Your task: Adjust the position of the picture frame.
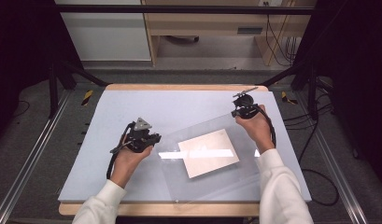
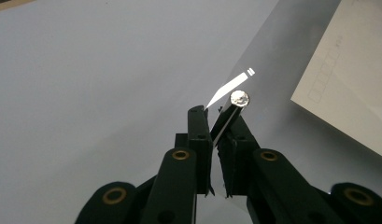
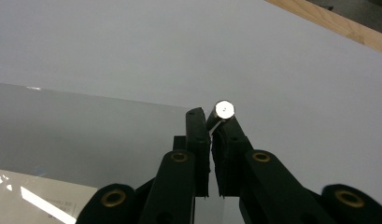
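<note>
Pale grey-blue mat [image 1: 132,105] on a wooden table [image 1: 179,87], inside a black metal frame; grey floor, cables and light wood furniture behind.

Clear plastic sheet [image 1: 212,175], large, glossy, streaked with a bright strip of reflected light; lying slantwise over the right half of the mat, near edge close to the front of the table, pinched at two opposite edges. Exact height above the mat not readable from the high view.

Sheet of paper [image 1: 208,152], cream-coloured, square-cut, faint printed boxes near one corner; under or within the clear plastic sheet, roughly at its middle, turned at an angle to the table edge.

Left gripper [image 1: 151,138], in a white-sleeved hand at centre-left of the mat; jaws nearly together, clamped on the left edge of the clear plastic sheet. In the left gripper view, thin edge of film caught between the two black jaws, paper off to the upper right.

Right gripper [image 1: 239,113], in the other white-sleeved hand at the far right of the mat; jaws closed tight on the far right corner of the same sheet. In the right gripper view, film edge running left from the jaws, paper corner at lower left.
</note>
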A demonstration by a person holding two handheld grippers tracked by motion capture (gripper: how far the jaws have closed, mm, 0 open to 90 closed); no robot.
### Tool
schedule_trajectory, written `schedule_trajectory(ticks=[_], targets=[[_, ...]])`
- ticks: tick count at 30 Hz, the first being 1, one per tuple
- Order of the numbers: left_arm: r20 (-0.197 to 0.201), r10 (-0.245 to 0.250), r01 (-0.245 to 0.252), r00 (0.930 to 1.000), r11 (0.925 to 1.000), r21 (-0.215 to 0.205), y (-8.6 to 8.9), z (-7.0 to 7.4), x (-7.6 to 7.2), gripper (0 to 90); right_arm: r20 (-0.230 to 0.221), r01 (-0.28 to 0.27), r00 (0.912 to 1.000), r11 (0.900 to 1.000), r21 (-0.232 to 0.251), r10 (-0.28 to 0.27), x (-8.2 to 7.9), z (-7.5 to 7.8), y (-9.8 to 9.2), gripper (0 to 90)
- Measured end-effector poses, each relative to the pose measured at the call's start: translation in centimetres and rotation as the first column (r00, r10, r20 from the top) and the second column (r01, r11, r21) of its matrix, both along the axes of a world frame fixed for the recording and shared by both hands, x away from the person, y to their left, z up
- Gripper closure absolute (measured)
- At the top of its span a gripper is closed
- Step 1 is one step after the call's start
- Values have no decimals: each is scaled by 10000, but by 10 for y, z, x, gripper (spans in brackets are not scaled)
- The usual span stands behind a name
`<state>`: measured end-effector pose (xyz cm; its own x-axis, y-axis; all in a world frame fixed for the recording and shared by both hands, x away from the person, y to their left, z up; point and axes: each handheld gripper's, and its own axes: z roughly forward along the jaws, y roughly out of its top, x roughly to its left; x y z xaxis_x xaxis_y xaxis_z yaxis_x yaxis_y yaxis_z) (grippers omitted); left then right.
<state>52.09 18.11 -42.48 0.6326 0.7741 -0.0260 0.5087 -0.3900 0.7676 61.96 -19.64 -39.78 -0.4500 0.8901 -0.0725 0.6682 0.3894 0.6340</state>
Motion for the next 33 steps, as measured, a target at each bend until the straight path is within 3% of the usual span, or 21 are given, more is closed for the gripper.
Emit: schedule_trajectory(ticks=[9, 23, 33], targets=[[88, -306, 304, 9995, 9992, 244, 14, 23, 2, 824, 80, -112, 9999, 9999, 11, 112, -8, 17, 8, 858], [-222, -484, 493, 9986, 9979, 416, 31, 21, 13, 822, -51, -371, 9993, 9993, -73, 371, -16, 11, 21, 858], [-322, -687, 713, 9971, 9937, 869, 37, 30, 21, 822, -213, -311, 9993, 9995, -76, 309, -21, 9, 26, 858]])
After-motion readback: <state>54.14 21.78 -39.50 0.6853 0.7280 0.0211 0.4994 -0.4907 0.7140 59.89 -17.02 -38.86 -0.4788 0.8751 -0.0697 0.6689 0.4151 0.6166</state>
